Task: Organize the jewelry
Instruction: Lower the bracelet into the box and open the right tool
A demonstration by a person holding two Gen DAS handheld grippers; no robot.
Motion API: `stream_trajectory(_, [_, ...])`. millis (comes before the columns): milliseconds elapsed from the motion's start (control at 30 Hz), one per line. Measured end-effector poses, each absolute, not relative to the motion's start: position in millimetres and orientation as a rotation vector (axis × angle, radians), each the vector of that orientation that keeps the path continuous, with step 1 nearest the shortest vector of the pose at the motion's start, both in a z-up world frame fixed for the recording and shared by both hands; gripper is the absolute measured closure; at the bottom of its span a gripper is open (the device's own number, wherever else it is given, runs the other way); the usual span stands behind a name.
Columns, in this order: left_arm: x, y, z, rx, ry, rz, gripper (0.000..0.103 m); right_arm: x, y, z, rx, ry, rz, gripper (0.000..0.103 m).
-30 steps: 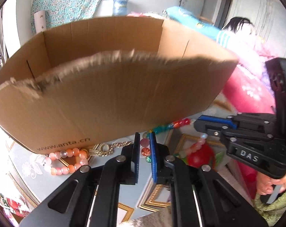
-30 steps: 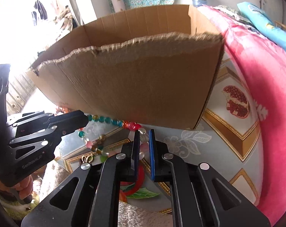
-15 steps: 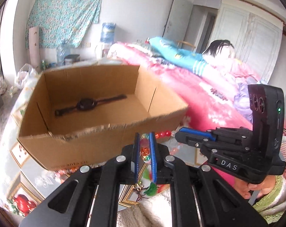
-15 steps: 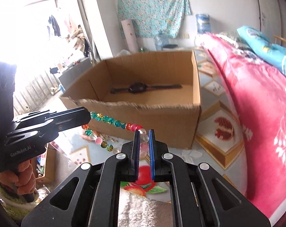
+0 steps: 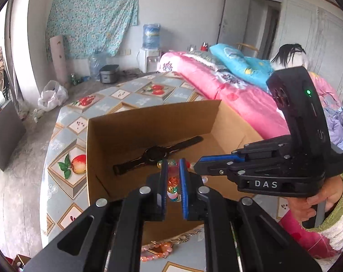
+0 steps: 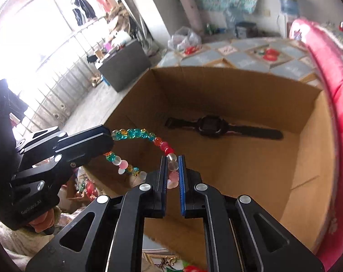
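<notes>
A string of coloured glass beads (image 6: 137,133) hangs between both grippers, over the open cardboard box (image 6: 239,95). My right gripper (image 6: 173,158) is shut on its pale pink and clear beads. My left gripper (image 5: 172,165) is shut on the other part of the bead string (image 5: 173,181). In the left wrist view the right gripper (image 5: 194,164) comes in from the right, close to my fingertips. In the right wrist view the left gripper (image 6: 110,136) comes in from the left. A black wristwatch (image 5: 155,154) lies flat on the box floor (image 6: 211,125).
An orange bead bracelet (image 5: 155,251) and a gold chain (image 5: 185,238) lie on the fruit-patterned tablecloth (image 5: 67,149) in front of the box. Pink bedding (image 5: 239,97) runs along the right side. A hand (image 5: 318,199) grips the right gripper's handle.
Both grippers have risen with the bead string from in front of the box's outer wall to above its open top. The box's inside and the watch have come into view.
</notes>
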State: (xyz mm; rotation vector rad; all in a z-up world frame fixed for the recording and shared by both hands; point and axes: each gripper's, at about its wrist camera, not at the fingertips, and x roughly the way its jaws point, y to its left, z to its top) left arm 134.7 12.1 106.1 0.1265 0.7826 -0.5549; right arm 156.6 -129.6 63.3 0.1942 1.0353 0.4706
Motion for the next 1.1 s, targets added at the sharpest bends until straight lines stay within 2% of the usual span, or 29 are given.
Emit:
stream_trajectory(233, [174.5, 5.4, 61.0, 0.238, 0.939, -0.491, 0.093, 212.0, -112.8, 15.3, 0.355, 1.327, 0.472, 0.094])
stream_trajectory(333, [181.8, 8.5, 51.7, 0.237, 0.958, -0.467, 0.091, 218.1, -121.6, 5.5, 0.465, 1.364, 0.481, 0.092])
stream_trajectory(367, [182.5, 10.6, 51.0, 0.222, 0.957, -0.465, 0.088, 216.7, -124.7, 5.2, 0.487, 1.359, 0.488, 0.092])
stream_trajectory(400, [182.6, 12.4, 51.2, 0.21, 0.953, -0.463, 0.084, 214.7, -127.3, 5.5, 0.494, 1.35, 0.491, 0.089])
stream_trajectory(633, [169.6, 21.3, 67.4, 0.157, 0.882, -0.457, 0.08, 191.0, -156.5, 21.8, 0.563, 1.212, 0.517, 0.084])
stream_trajectory(767, [146.0, 34.2, 85.0, 0.107, 0.804, -0.476, 0.069, 152.7, -172.1, 55.8, 0.584, 1.009, 0.537, 0.072])
stream_trajectory(900, [115.2, 57.3, 101.4, 0.034, 0.699, -0.476, 0.055, 98.1, -175.6, 78.1, 0.56, 0.835, 0.554, 0.065])
stream_trajectory(1100, [75.8, 81.0, 111.2, -0.041, 0.62, -0.441, 0.042, 40.9, -171.6, 83.5, 0.496, 0.741, 0.555, 0.055])
